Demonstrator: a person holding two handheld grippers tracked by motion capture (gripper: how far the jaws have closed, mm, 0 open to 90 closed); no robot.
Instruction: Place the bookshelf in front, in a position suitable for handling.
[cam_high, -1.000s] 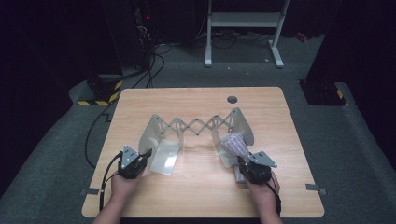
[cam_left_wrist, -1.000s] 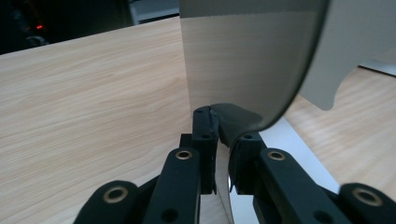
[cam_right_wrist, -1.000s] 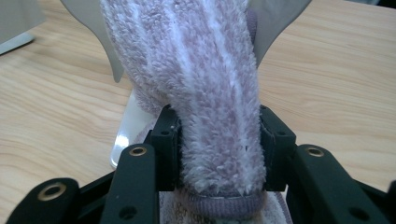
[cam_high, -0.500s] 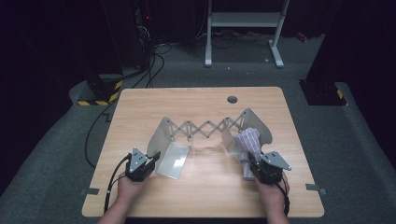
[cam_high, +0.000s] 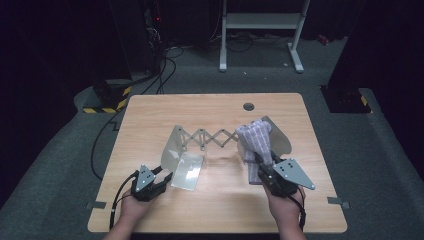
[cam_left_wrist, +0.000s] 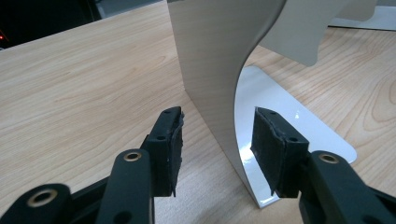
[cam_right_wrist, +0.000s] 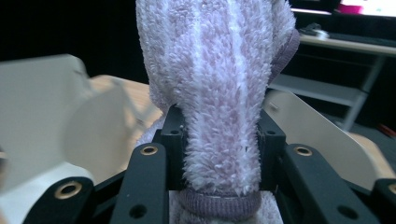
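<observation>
A pale expanding rack (cam_high: 210, 137) with a scissor lattice stands mid-table between two curved end plates. My left gripper (cam_high: 165, 181) is open at the left plate (cam_high: 172, 150). Its jaws have just been opening, and the plate's upright wall (cam_left_wrist: 210, 70) stands between the pads (cam_left_wrist: 173, 144) without touching them. The plate's glossy foot (cam_left_wrist: 299, 126) lies flat on the wood. My right gripper (cam_high: 261, 167) is shut on a folded, fluffy lilac-and-white striped towel (cam_high: 255, 137), the jaws having closed further on it. The towel (cam_right_wrist: 215, 70) is held upright above the table, in front of the right plate (cam_high: 280, 137).
The wooden table (cam_high: 200, 107) has a round cable hole (cam_high: 248, 106) near its far edge. Behind the table, a white metal stand (cam_high: 260, 20) and loose cables (cam_high: 160, 60) sit on the dark floor.
My right gripper has risen with the towel, lifting it off the table up to the right plate. The rack has stretched to the right. My left gripper's jaws have opened off the left plate.
</observation>
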